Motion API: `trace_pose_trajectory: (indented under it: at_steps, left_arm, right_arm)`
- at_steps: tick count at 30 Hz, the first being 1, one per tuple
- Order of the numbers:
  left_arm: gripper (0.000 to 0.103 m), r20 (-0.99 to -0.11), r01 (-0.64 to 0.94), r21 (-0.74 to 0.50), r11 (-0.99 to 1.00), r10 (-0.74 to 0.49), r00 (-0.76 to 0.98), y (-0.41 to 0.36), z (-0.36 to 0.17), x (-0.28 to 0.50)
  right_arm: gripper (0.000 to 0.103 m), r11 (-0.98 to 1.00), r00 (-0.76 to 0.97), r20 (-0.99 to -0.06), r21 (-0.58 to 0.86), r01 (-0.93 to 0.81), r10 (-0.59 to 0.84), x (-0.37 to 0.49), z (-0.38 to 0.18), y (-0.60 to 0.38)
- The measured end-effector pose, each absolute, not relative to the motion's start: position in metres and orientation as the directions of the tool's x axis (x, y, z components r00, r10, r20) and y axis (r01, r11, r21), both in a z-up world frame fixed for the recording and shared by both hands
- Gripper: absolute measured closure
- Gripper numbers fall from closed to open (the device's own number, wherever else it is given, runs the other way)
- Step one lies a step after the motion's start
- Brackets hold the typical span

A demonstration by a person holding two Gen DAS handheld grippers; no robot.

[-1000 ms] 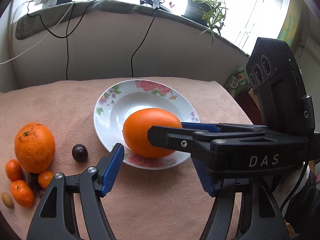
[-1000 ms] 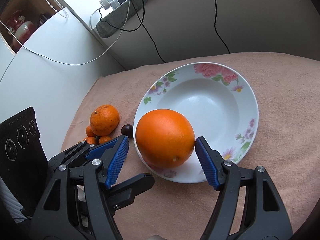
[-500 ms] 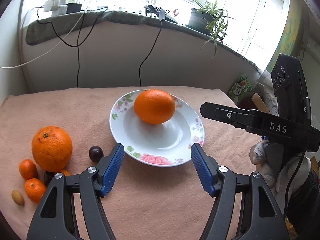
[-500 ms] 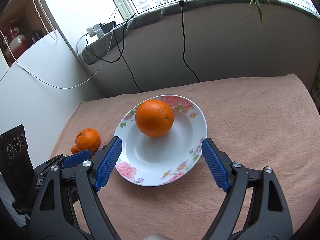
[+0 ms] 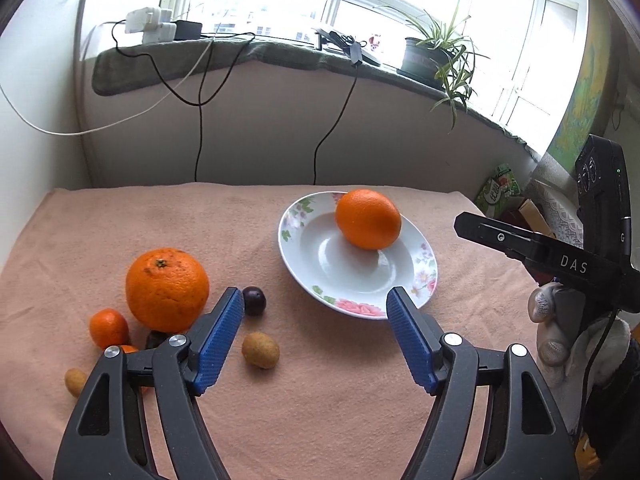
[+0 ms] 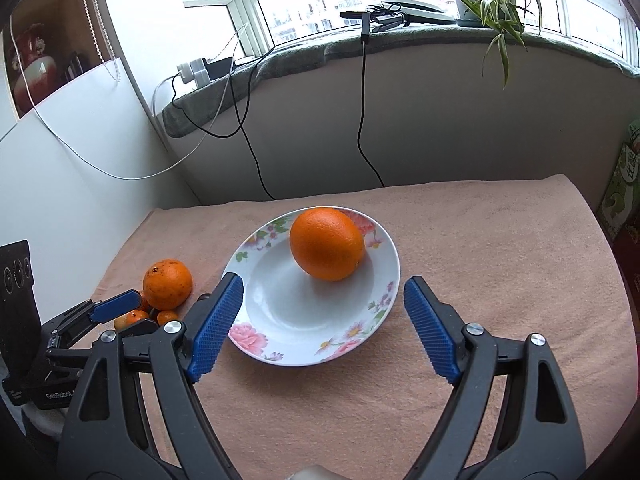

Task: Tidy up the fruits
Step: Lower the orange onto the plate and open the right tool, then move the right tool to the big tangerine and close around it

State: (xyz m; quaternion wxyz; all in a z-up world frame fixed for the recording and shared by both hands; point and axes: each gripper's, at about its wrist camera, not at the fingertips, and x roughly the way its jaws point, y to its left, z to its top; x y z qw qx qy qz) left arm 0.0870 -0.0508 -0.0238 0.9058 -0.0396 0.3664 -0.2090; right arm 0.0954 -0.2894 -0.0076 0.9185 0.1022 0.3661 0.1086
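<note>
A large orange (image 5: 368,219) lies in the white flowered plate (image 5: 308,264); both show in the right wrist view too, the orange (image 6: 326,244) on the plate (image 6: 280,320). A second large orange (image 5: 167,289) sits on the cloth at the left with small mandarins (image 5: 108,328), a dark plum (image 5: 254,300) and a brown kiwi-like fruit (image 5: 260,350). My left gripper (image 5: 314,338) is open and empty, in front of the plate and the loose fruit. My right gripper (image 6: 322,326) is open and empty, just before the plate's near rim.
The table is covered with a pink cloth (image 5: 320,420). A grey wall with hanging cables (image 5: 200,120) stands behind it, with a potted plant (image 5: 432,56) on the sill. A green box (image 6: 624,200) stands off the table's right edge.
The right gripper let go of the large orange in the plate and drew back. Both grippers pulled back and rose; the left view now shows more of the loose fruit.
</note>
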Motion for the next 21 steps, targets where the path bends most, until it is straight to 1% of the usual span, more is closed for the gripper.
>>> trace_pose_trajectory:
  at_steps: [3, 8, 11, 14, 21]
  left_arm:
    - [0.027, -0.654, 0.322, -0.214, 0.922, -0.38, 0.654, -0.035, -0.026, 0.086]
    - [0.027, -0.671, 0.263, -0.197, 0.944, -0.326, 0.666, -0.006, -0.032, 0.086]
    - [0.027, -0.674, 0.236, -0.19, 0.953, -0.301, 0.675, 0.008, -0.033, 0.086]
    - [0.027, -0.681, 0.214, -0.188, 0.959, -0.284, 0.675, 0.02, -0.038, 0.09]
    - [0.027, -0.693, 0.195, -0.207, 0.959, -0.284, 0.662, 0.036, -0.047, 0.099]
  right_arm:
    - [0.018, 0.951, 0.712, -0.641, 0.276, -0.137, 0.289, 0.094, -0.005, -0.285]
    - [0.018, 0.958, 0.709, -0.645, 0.215, -0.191, 0.286, 0.093, -0.001, -0.266]
    - [0.018, 0.951, 0.699, -0.645, 0.209, -0.226, 0.308, 0.096, 0.0, -0.254]
    - [0.01, 0.944, 0.685, -0.649, 0.215, -0.251, 0.331, 0.099, -0.002, -0.243]
    - [0.009, 0.914, 0.623, -0.672, 0.242, -0.326, 0.4, 0.115, -0.009, -0.209]
